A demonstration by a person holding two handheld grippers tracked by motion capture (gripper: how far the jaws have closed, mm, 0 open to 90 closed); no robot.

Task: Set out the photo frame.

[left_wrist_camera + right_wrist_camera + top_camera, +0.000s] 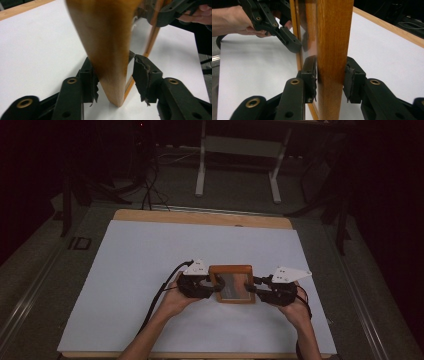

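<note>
A wooden picture frame [232,269] with a glass pane is held between my two grippers over the near middle of the white table [150,255]. My left gripper [216,288] clasps its left side. In the left gripper view the pads of that gripper [115,80] sit on either side of the blurred frame rail [105,37], whose lower corner hangs close to the table. My right gripper [250,289] holds the right side. In the right gripper view its pads [329,77] press on both faces of the upright wooden rail [334,30]. The left gripper [287,41] shows across the glass.
A wooden strip [200,217] edges the table at the back. Beyond it, on the dark floor, stand a white metal stand [237,150] and a tangle of cables [147,185]. White table surface spreads to the left, to the right and behind the frame.
</note>
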